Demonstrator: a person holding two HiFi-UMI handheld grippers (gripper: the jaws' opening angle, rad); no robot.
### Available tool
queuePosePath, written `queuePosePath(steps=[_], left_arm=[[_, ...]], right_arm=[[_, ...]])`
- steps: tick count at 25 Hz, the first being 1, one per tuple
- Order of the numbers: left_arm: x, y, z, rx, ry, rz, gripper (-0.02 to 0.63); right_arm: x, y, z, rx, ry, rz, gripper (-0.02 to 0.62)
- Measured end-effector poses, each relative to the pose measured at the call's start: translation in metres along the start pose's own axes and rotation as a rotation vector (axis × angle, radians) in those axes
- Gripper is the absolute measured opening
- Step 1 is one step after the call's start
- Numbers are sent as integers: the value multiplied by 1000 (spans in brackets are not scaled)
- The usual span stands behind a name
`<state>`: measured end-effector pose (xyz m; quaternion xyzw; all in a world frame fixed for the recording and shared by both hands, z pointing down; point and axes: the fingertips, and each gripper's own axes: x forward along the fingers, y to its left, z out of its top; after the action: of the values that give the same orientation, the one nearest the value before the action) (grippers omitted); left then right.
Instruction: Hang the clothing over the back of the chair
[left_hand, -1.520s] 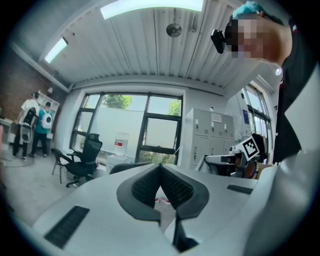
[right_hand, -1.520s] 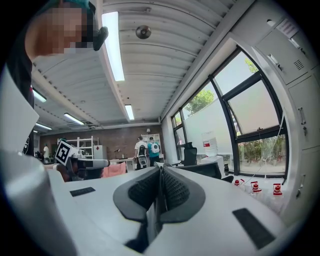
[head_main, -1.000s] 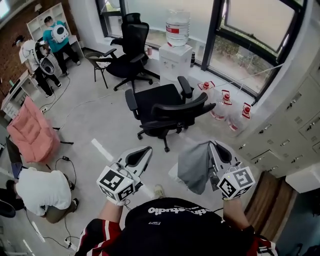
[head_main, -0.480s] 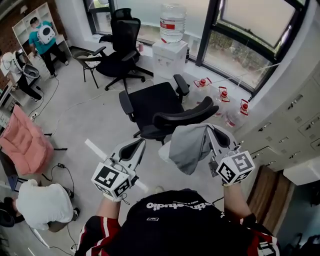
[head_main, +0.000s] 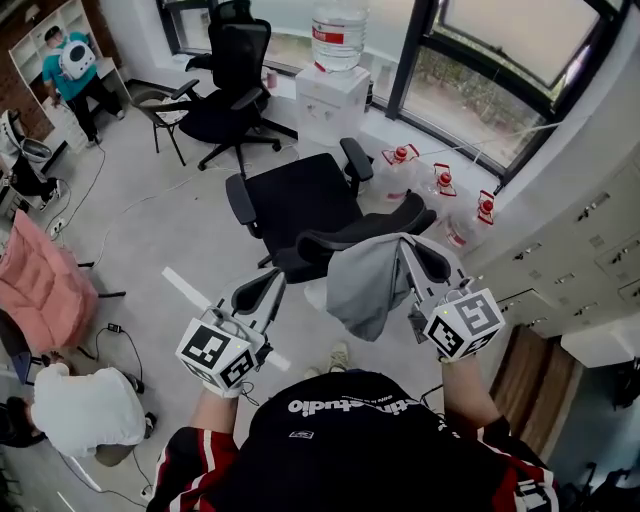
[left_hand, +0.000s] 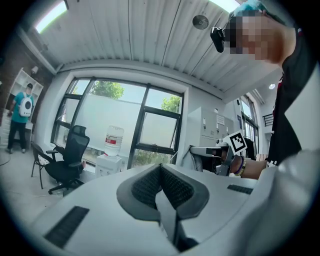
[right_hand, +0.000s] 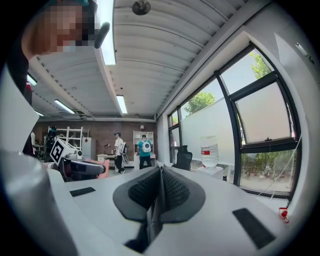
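A black office chair (head_main: 300, 198) stands just ahead of me, its curved backrest (head_main: 345, 236) facing me. The grey clothing (head_main: 362, 282) hangs from my right gripper (head_main: 405, 243), which is shut on its upper edge, right at the backrest's top. In the right gripper view the right gripper (right_hand: 161, 170) has its pads pressed together with thin grey fabric between them. My left gripper (head_main: 272, 282) is held level to the left of the clothing, apart from it and short of the chair. The left gripper (left_hand: 160, 167) shows its pads meeting with nothing in them.
A second black chair (head_main: 222, 95) and a water dispenser (head_main: 328, 98) stand by the window. Water bottles (head_main: 440, 185) sit on the floor at right, beside lockers (head_main: 590, 240). A pink chair (head_main: 40, 285), a crouching person (head_main: 85, 405) and cables are at left.
Both grippers have moved forward towards the chair, the right one carrying the clothing. The clothing's top now sits against the backrest's top edge in the head view.
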<state>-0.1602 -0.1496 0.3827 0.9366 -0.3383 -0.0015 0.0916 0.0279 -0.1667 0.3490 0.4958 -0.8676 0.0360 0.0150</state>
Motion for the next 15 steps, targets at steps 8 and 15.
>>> queuePosePath(steps=[8,15], left_arm=[[48,15,17,7,1,32,23],[97,15,26,-24,-11,19,21]], right_arm=[[31,-39,2,34,-2,55,18],[55,-69,2,23,4,141,18]])
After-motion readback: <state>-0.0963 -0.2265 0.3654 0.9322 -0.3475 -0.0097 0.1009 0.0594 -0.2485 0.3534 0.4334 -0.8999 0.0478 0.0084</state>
